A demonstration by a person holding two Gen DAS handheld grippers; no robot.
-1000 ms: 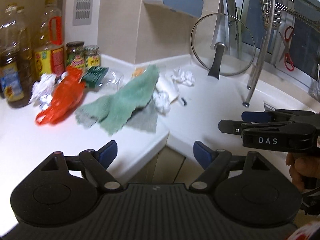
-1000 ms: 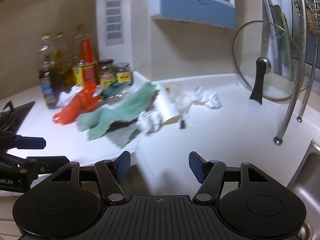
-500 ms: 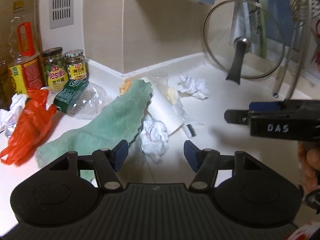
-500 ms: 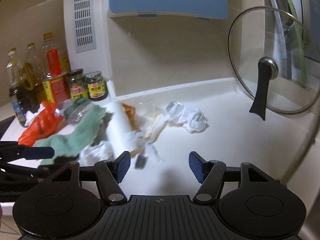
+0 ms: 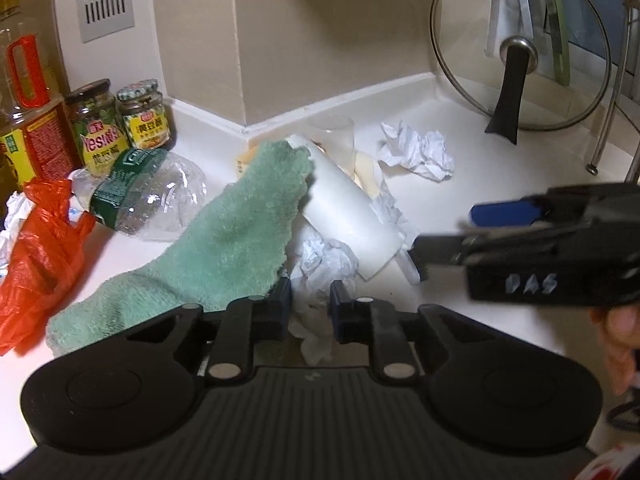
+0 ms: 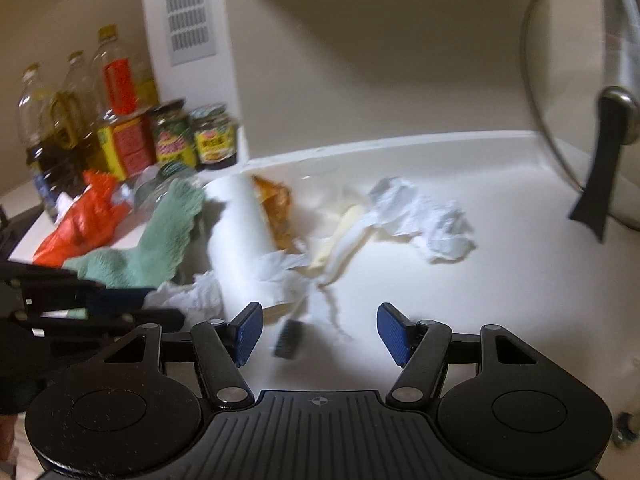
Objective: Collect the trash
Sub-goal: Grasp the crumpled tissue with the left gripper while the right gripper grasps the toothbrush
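Both grippers now sit closer to the trash pile; left gripper jaws closing on crumpled tissue, right gripper jaws spread, empty, above counter.

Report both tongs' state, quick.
Left tongs: closing on the crumpled white paper tissue wad between the pads.
Right tongs: open, holding nothing.

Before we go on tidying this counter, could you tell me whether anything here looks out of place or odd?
Yes. Litter lies around the counter corner: a crushed plastic bottle on its side, a tipped paper roll, crumpled tissues and an orange bag. A green cloth sprawls over the heap. The left gripper is closing on one tissue wad.
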